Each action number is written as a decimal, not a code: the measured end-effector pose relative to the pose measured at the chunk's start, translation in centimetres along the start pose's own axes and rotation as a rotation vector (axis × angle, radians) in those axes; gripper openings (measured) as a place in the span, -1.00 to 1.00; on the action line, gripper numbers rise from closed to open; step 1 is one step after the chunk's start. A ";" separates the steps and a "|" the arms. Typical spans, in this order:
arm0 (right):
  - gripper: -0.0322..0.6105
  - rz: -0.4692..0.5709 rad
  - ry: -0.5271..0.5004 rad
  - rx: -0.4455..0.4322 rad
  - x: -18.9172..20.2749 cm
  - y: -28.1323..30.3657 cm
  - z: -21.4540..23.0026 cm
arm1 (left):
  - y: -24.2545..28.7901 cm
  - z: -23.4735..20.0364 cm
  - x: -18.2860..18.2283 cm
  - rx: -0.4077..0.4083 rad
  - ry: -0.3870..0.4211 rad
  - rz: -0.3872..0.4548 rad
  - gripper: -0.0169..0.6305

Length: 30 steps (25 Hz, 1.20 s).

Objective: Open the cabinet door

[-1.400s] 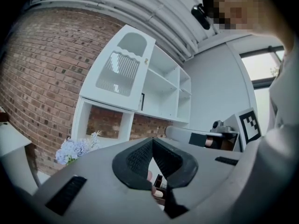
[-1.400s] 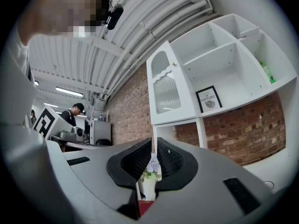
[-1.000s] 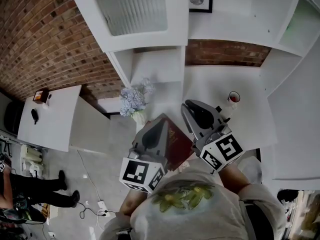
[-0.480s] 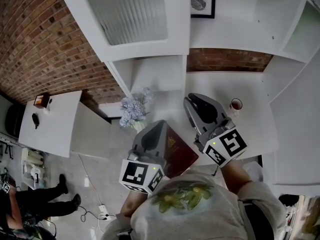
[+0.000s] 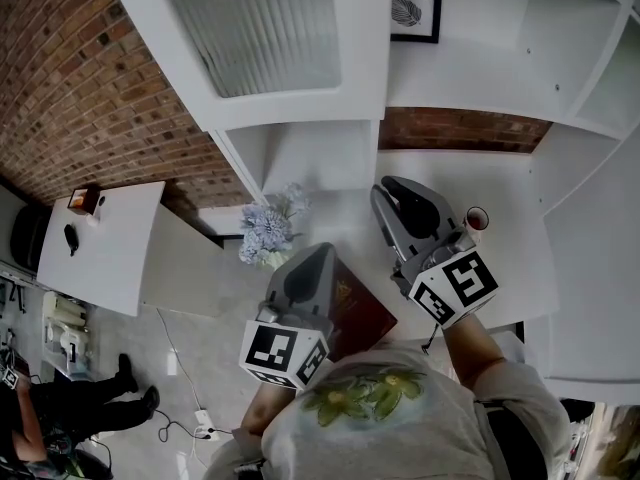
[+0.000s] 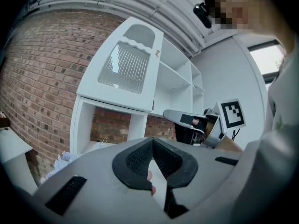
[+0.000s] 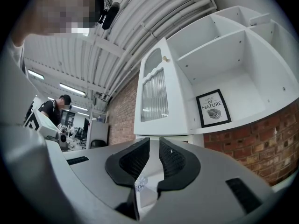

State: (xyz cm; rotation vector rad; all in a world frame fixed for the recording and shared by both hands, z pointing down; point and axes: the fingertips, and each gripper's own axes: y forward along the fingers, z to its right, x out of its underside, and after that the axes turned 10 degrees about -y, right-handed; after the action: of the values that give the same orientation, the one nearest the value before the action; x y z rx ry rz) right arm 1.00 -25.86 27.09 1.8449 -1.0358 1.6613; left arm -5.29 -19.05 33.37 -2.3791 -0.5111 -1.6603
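Cabinet door [image 5: 265, 28] is up top, looks swung out already (knob [image 7: 164, 58] on its free edge). 2 grippers sit low, well apart from it: left gripper [image 5: 316, 256] pinched together w/ nothing, right gripper [image 5: 397, 192] a slit apart, empty. Risk: reaching up, the right one could clip the cup [image 5: 477, 218] near it.

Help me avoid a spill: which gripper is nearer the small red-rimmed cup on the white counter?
Right. In the head view the right gripper is just left of the cup, its body close beside it. The left gripper is farther left, nearer the flowers.
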 end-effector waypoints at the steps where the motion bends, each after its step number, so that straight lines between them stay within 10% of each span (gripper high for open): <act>1: -0.78 -0.001 -0.001 -0.002 0.1 0.2 0.2 | 0.2 -0.1 0.0 -0.001 -0.001 0.000 -0.92; 30: -0.53 -0.028 -0.010 0.018 1.5 4.2 6.0 | 4.5 -0.9 1.0 -0.003 -0.030 -0.027 -0.92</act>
State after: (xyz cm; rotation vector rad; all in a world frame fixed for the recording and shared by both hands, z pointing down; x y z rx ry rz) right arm 1.56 -33.33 26.89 1.8733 -0.9971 1.6519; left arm -3.98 -23.32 34.78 -2.4133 -0.5485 -1.6392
